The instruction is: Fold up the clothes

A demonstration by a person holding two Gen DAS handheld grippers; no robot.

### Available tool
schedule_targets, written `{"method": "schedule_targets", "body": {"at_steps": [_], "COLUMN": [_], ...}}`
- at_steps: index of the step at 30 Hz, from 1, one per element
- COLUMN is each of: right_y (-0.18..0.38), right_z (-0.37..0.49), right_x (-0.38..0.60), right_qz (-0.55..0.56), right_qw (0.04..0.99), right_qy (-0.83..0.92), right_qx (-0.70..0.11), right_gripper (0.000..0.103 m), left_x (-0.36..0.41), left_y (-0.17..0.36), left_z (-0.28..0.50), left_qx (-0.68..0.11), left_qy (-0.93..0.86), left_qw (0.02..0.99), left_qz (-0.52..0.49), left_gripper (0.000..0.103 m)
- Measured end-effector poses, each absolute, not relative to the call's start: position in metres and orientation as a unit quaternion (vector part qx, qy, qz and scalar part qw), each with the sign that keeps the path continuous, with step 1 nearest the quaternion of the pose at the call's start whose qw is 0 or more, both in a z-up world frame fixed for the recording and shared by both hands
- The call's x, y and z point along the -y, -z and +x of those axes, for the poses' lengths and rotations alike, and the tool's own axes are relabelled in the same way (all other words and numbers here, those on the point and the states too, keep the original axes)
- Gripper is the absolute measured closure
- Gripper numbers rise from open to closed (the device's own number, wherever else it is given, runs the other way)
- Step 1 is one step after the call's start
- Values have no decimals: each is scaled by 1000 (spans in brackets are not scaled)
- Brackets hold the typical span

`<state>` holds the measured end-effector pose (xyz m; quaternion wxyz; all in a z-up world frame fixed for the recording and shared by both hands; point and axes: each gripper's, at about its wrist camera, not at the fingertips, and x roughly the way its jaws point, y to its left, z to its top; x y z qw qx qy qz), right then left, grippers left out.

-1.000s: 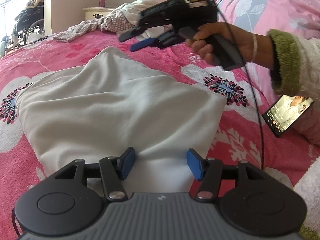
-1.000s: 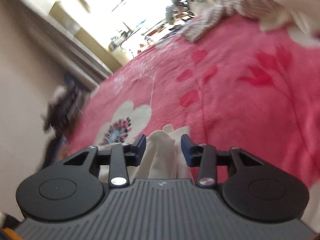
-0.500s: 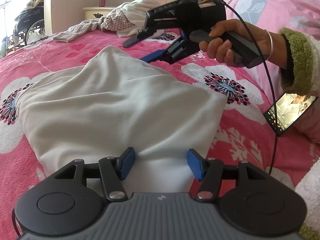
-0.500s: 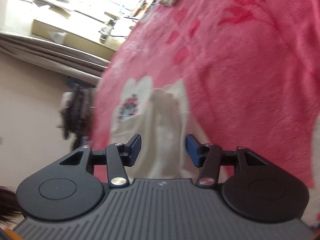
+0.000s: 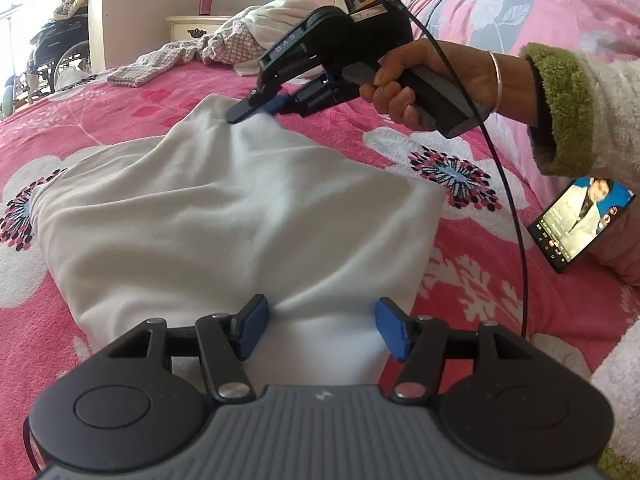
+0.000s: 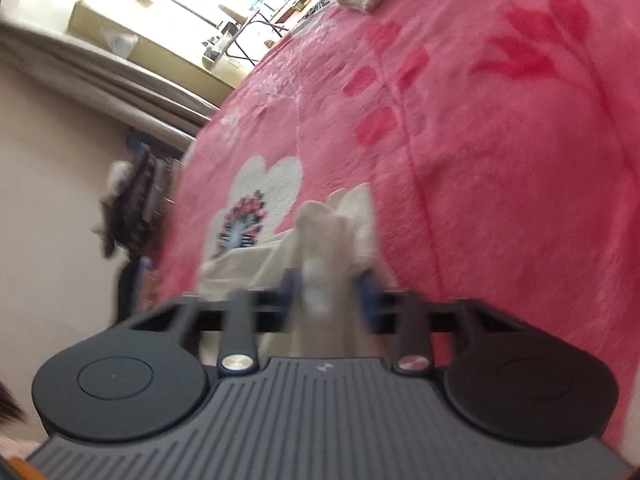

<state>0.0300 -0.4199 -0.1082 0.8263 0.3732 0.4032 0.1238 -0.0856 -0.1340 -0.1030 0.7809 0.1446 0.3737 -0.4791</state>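
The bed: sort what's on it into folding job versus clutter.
Job: white garment; right gripper, jaws just closed on its far corner; left gripper, open at its near edge.
Clutter: phone; clothes pile; nightstand.

R claw (image 6: 328,292) dropped, just closed on white cloth (image 5: 224,216).

The garment (image 5: 224,216) was plain white, lying on a bright pink blanket (image 5: 472,296) patterned with white flowers with dark speckled centres. The left gripper (image 5: 320,330) was black and grey with blue pads (image 5: 253,326); the sleeve (image 5: 568,108) had a green cuff.
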Motion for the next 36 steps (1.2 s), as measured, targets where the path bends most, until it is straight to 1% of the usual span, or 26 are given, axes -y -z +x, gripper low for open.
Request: {"method": "schedule_targets", "body": {"at_steps": [1,5,9,10,11,13,16,18,21,26,30,31,32,36], "right_y": [105,91,106,111,114,118,100,88,85,104,120,122,121,100], "right_z": [28,16,22,24,23,22,2,-13,-29,-43,-42,-41,-43,-58], "right_x": [420,417,418,421,426,436,445,445,436,418,410,409,409,411], "right_qz": [366,339,292,297,311,341,345,348,360,360,365,366,367,335], "right_qw": [834,863,878,876,873,866,877,875,852,818,805,805,808,847], "right_qy": [-125,-123,-98,-92,-86,-75,-61,-78,-115,-131,-136,-139,-142,-125], "right_qx": [-393,-353,-367,-369,-366,-358,-329,-327,-363,-428,-448,-446,-438,-392], "right_gripper": [96,97,97,95,90,84,83,83,83,82,82,87,97,98], "left_x": [134,132,133,134,134,134,134,134,133,134,134,134,135,133], "left_y": [103,102,102,102,102,103,102,102,103,102,101,100,99,96], "left_z": [-86,-84,-88,-88,-89,-89,-89,-89,-90,-90,-92,-92,-93,-95], "left_qx": [-374,-374,-366,-365,-365,-365,-365,-365,-363,-364,-364,-363,-362,-357], "left_qy": [480,481,482,482,482,482,483,483,483,481,478,478,477,481], "left_qw": [781,780,781,781,781,781,781,781,781,782,782,783,783,783], "left_qz": [144,140,152,154,155,157,156,156,157,160,164,166,168,168], "left_gripper": [43,43,42,42,42,42,42,42,41,41,41,41,42,41]}}
